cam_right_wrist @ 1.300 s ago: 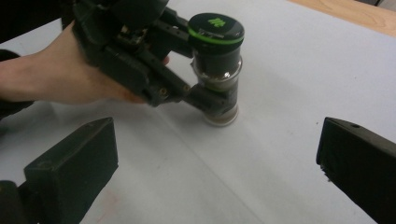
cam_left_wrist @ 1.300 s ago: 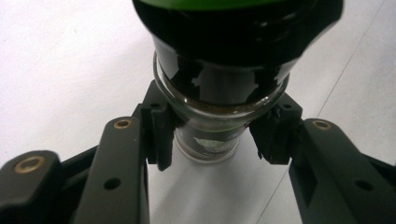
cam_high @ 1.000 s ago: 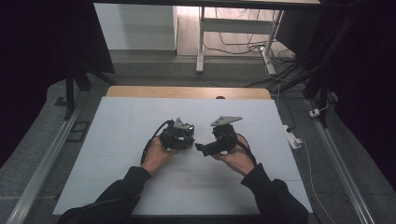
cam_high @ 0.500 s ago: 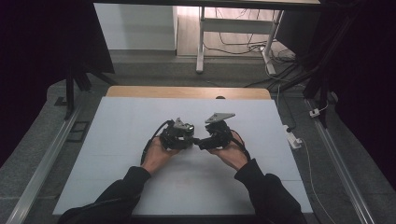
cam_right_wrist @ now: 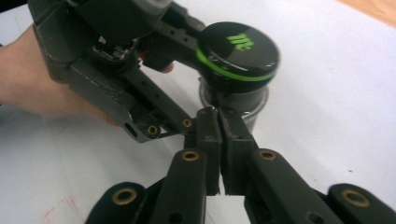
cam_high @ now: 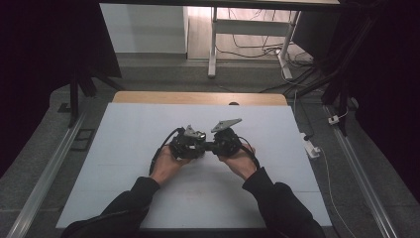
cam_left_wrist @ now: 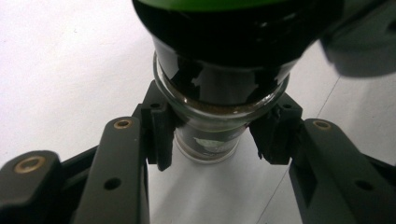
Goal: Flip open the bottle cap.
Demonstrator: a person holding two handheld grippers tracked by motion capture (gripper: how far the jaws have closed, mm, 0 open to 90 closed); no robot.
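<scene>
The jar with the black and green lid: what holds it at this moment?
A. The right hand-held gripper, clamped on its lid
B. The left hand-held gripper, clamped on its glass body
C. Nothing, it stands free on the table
B: in the left gripper view the left hand-held gripper presses both pads on the glass of the jar, below its lid.

Jar [cam_left_wrist: 212, 135] upright on table [cam_high: 129, 134], between left gripper [cam_left_wrist: 212, 140] fingers [cam_left_wrist: 159, 135], lid [cam_right_wrist: 238, 49] above pads, right gripper [cam_right_wrist: 218, 130] fingertips just beside jar
</scene>
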